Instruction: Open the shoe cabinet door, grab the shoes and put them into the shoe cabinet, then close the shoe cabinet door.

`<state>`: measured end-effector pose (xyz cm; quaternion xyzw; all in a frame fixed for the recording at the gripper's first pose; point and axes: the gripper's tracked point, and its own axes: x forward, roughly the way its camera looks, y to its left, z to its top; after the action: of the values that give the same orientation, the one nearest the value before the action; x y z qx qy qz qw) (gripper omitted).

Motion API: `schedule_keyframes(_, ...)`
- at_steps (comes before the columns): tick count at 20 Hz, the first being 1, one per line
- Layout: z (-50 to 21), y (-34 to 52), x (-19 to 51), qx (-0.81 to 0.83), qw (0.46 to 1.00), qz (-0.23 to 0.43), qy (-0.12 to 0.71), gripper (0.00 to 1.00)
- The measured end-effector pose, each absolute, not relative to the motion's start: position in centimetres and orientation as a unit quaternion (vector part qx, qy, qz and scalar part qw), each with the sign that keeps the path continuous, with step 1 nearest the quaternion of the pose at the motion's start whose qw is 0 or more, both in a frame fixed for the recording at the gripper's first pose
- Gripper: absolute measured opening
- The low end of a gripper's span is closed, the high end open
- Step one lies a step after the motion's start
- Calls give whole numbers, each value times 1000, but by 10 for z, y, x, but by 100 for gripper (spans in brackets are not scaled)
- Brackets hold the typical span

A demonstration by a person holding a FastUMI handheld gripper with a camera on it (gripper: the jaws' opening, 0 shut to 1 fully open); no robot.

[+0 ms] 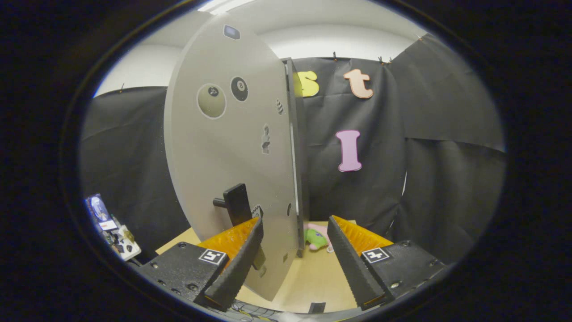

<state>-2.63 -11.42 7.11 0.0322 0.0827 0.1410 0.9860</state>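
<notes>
The first step looks to be under way: the flat grey shoe cabinet door (223, 147), smooth and matte with round billiard-ball stickers on its face, stands swung out nearly edge-on, its free edge at about twelve o'clock from the gripper (295, 235). The gripper's fingers are spread wide with nothing pinched; the door's lower free corner falls in the gap between them, with the left finger lying in front of the door's face and the right finger well clear on the other side. Whether the left finger touches the panel cannot be told. A dark bar-shaped handle (236, 203) on a short stem juts from the door face just above the left finger (243, 257), at roughly eleven o'clock. The fingers' inner faces are ribbed like fine saw teeth, made for grip. Beyond the door's edge, at about one o'clock on the pale wooden tabletop (313, 277), lies something small, soft and plush-looking in green and pink (316, 238), probably the shoes, partly hidden by the door and the right finger. The door appears open enough; I judge the next move calls for drawing the gripper clear of the panel, steering round its edge toward the soft pair, and closing on it squarely, since plush gives under pressure.
</notes>
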Motion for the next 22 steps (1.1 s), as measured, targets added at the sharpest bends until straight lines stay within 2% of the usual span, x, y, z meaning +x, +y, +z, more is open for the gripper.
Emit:
schedule_keyframes(14, 60, 46, -3, 7, 982, 157, 101, 96)
schedule_keyframes(22, 68, 73, -15, 6, 987, 142, 80, 97)
